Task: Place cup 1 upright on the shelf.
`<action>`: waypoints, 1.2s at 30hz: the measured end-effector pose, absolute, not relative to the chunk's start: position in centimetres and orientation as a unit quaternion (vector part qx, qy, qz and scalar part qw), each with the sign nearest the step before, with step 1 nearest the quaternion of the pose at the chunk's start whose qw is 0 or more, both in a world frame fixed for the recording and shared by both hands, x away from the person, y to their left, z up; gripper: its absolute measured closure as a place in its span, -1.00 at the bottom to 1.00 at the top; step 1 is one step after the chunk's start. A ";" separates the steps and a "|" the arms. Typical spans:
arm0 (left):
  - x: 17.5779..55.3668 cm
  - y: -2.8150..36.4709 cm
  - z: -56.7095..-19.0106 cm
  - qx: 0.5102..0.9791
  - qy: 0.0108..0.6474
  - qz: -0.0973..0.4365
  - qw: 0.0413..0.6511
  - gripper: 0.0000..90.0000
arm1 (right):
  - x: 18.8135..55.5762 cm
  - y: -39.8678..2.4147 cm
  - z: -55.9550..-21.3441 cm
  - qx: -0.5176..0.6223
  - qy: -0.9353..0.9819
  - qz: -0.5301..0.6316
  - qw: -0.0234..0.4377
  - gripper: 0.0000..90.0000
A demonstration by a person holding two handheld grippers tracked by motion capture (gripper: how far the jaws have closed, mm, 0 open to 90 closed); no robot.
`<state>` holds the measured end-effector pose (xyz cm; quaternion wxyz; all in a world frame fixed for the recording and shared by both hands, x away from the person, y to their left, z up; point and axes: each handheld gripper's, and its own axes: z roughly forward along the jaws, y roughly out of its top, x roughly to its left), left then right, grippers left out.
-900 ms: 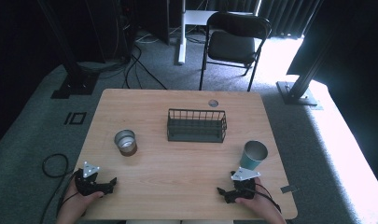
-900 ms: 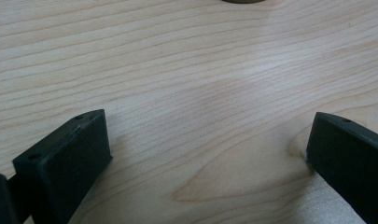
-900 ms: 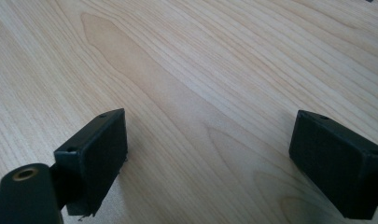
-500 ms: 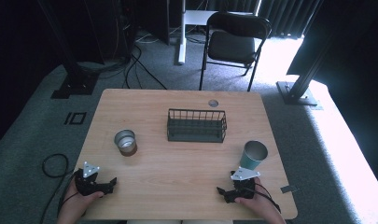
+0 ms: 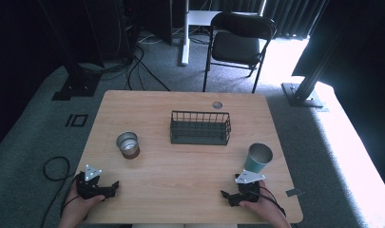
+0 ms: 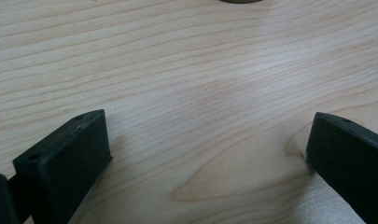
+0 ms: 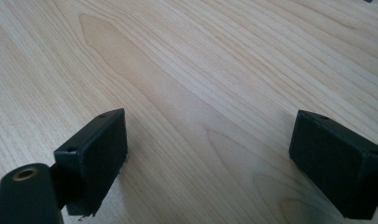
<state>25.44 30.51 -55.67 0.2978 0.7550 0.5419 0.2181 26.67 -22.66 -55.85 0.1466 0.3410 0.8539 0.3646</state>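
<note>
Grippers both sit low on the table (image 5: 180,166), near the person's edge. Left gripper (image 5: 115,185): jaws spread wide, nothing btwn them but bare wood; steel cup (image 5: 128,144) stands just ahead of it, slightly to its right, not touching. Right gripper (image 5: 224,194): jaws also wide apart, empty; teal cup (image 5: 257,158) stands upright close ahead, a bit to its right. Wire basket (image 5: 200,128) sits farther ahead, btwn the two grippers, well apart from both.

The left gripper view's top edge cuts off the brown cup (image 6: 240,1), leaving a sliver.
</note>
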 end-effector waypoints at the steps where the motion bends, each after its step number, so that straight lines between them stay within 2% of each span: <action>1: 25.4 30.4 -55.7 0.756 0.539 0.214 0.304 -0.99 | 26.7 -22.7 -55.9 0.341 0.854 0.365 0.147 -0.76; 15: 26.1 29.6 -55.3 0.756 0.529 0.199 0.329 -0.99 | 26.6 -22.6 -55.8 0.343 0.853 0.364 0.147 -0.76; 36: 28.5 28.3 -53.2 0.748 0.506 0.233 0.361 -0.99 | 26.6 -22.7 -55.8 0.343 0.853 0.364 0.147 -0.76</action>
